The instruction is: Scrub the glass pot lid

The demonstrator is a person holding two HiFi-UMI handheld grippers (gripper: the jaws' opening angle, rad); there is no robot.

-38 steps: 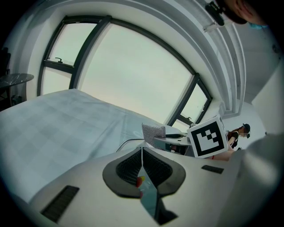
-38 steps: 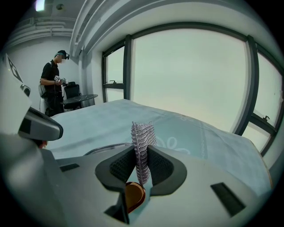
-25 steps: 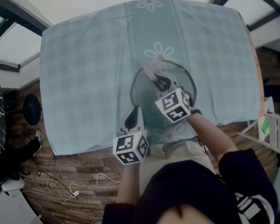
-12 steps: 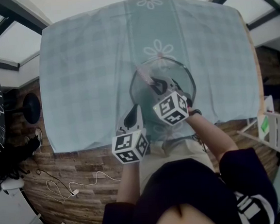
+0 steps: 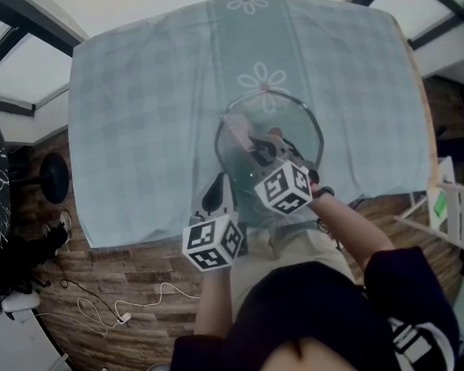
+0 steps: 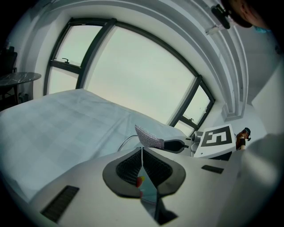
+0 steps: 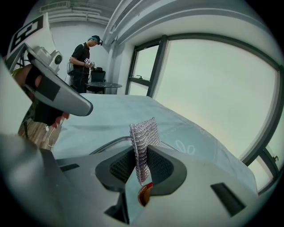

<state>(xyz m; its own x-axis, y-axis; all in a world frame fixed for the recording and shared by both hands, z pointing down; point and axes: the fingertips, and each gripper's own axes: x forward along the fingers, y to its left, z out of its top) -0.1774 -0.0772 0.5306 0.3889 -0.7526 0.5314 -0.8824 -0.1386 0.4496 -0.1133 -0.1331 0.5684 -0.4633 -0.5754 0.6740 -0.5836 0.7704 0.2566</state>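
Near the middle of the frame, the glass pot lid (image 5: 291, 127) lay on the surface (image 5: 144, 107), which was covered by a blue checked cloth. At the lid's lower left rim, the left tool (image 5: 224, 185) was pressed together on the thin glass edge. Just to its right, the right tool (image 5: 257, 144) pinched a silver mesh scrubber (image 5: 237, 128) over the left part of the lid.
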